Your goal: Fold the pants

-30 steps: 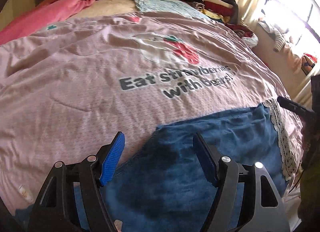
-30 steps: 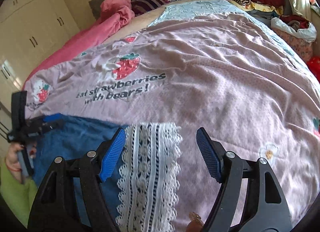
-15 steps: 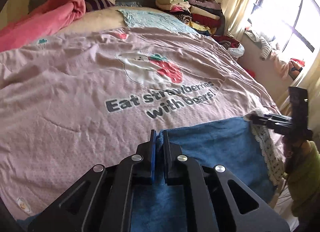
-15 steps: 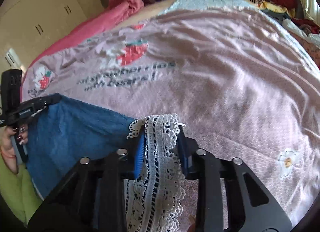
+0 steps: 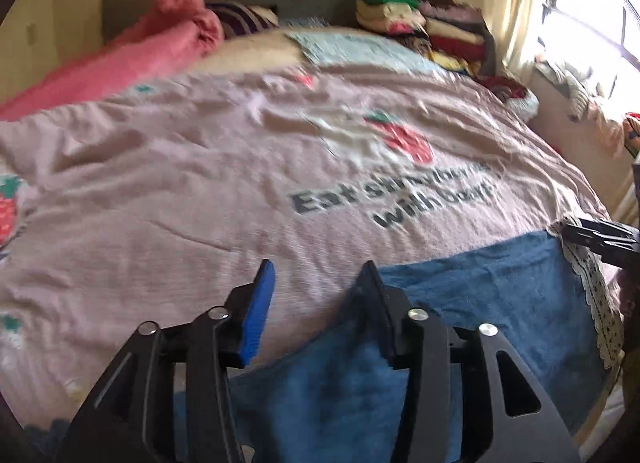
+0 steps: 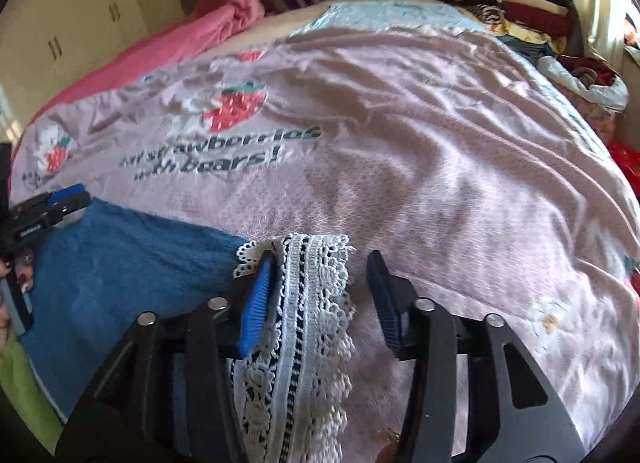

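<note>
Both-handed: left gripper [image 5: 316,291] and right gripper [image 6: 320,283], fingers spread, straddle blue lace-trimmed pants [image 5: 480,303] at six o'clock on pink duvet [image 6: 400,143].

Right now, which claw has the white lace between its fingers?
The right claw: the pants' white lace trim lies between its open fingers. The left claw is open over the plain blue edge.
</note>
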`<control>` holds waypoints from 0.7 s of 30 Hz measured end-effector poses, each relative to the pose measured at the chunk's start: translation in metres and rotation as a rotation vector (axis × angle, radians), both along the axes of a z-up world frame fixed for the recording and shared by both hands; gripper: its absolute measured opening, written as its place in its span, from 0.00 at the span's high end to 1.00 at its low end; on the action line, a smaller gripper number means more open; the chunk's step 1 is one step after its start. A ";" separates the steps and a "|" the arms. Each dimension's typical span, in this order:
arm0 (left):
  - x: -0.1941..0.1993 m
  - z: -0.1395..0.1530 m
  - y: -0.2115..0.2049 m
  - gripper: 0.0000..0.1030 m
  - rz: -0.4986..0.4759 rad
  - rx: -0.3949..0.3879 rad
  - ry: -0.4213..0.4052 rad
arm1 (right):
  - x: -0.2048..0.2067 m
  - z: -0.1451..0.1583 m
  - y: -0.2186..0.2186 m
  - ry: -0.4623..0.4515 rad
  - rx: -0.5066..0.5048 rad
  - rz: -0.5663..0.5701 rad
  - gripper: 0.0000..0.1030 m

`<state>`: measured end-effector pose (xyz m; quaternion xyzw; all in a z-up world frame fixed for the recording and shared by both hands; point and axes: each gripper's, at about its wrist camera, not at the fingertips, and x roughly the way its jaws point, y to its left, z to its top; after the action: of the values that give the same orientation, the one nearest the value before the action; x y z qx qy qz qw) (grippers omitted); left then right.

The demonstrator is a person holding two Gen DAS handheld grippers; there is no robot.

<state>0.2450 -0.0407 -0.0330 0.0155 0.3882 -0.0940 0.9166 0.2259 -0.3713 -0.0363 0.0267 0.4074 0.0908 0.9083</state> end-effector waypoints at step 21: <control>-0.116 0.033 0.030 0.19 0.013 -0.017 -0.016 | -0.118 0.028 0.009 -0.082 -0.025 0.019 0.36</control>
<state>0.1287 -0.0109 -0.0001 0.0062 0.3802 -0.0913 0.9204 0.1084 -0.3624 -0.0081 0.0080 0.3710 0.0952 0.9237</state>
